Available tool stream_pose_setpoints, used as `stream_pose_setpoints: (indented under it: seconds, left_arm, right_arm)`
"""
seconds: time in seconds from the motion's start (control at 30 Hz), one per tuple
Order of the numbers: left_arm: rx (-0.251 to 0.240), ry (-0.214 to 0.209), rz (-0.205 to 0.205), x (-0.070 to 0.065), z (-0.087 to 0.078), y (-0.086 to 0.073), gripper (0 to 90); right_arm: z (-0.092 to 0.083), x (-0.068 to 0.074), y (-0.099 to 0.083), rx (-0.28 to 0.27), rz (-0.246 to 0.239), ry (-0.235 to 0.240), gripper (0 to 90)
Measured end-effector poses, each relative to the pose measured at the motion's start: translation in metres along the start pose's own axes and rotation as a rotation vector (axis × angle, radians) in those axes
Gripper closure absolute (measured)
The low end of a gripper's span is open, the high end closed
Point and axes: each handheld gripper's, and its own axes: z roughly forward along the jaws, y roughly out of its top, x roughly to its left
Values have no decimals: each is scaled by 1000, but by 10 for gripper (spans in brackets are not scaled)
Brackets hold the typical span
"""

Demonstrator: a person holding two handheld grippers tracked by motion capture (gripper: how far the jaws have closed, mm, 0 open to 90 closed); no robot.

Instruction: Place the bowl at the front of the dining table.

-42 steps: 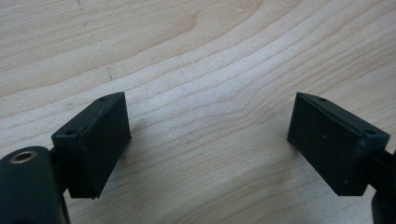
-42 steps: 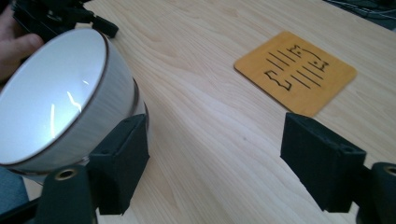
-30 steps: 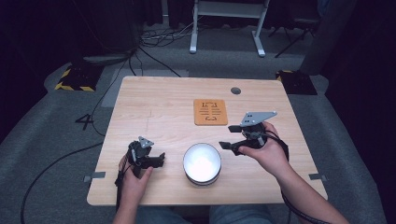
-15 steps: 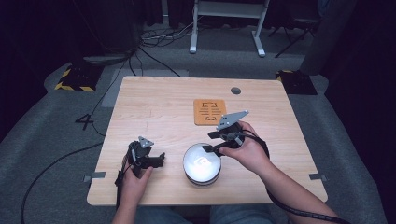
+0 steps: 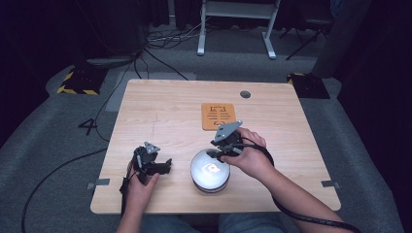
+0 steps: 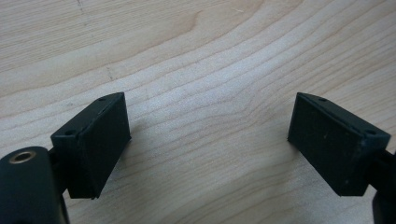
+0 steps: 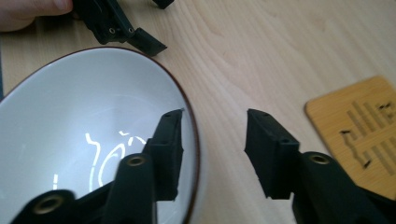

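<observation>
High view: right gripper [image 5: 217, 152] shifted from table's right side onto bowl [image 5: 210, 171] rim near front edge. Left gripper [image 5: 163, 165] parked, unmoved.

Left gripper view: jaws wide, bare table [image 6: 196, 56] between.

Right gripper view: jaws just been closing, straddling rim, gap remains outside; grasp judged imminent. Coaster [image 7: 362, 130] beside.

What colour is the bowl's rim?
Dark brown, a thin line round the white bowl; it shows best in the right gripper view.

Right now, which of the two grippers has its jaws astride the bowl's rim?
The right gripper: one jaw sits inside the white bowl, the other outside its rim, not yet pressing. The left gripper stands open over bare table.
</observation>
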Motion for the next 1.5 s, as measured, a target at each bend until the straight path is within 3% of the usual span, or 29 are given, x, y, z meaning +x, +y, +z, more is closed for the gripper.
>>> stream_pose_setpoints:
  seconds: [0.13,0.2,0.23,0.3,0.57,0.67,0.83,0.87,0.9,1.13,1.5]
  left_arm:
    - [0,-2,-1,0,0,0,129]
    - [1,-3,-2,0,0,0,129]
    - [0,-2,-1,0,0,0,129]
    - [0,-2,-1,0,0,0,129]
    - [2,1,0,0,0,0,128]
    - [2,-2,-1,0,0,1,128]
    - [5,-1,-1,0,0,1,128]
    - [1,1,0,0,0,1,127]
    - [3,-1,-1,0,0,1,128]
    - [5,0,0,0,0,1,127]
    - [2,2,-2,0,1,1,127]
  right_arm:
    - [3,0,-1,95,83,26,666]
    - [5,0,-1,99,88,42,710]
    - [6,-1,-1,101,99,67,774]
    - [6,-1,0,104,101,72,794]
    - [0,-3,4,113,116,69,825]
    - [1,-4,5,111,94,62,828]
    - [-1,-3,7,122,117,74,828]
    - [-3,-2,8,133,140,75,828]
    - [-4,-4,10,100,113,90,828]
    - [-17,-6,21,86,124,91,827]
    - [-36,-20,37,34,149,54,827]
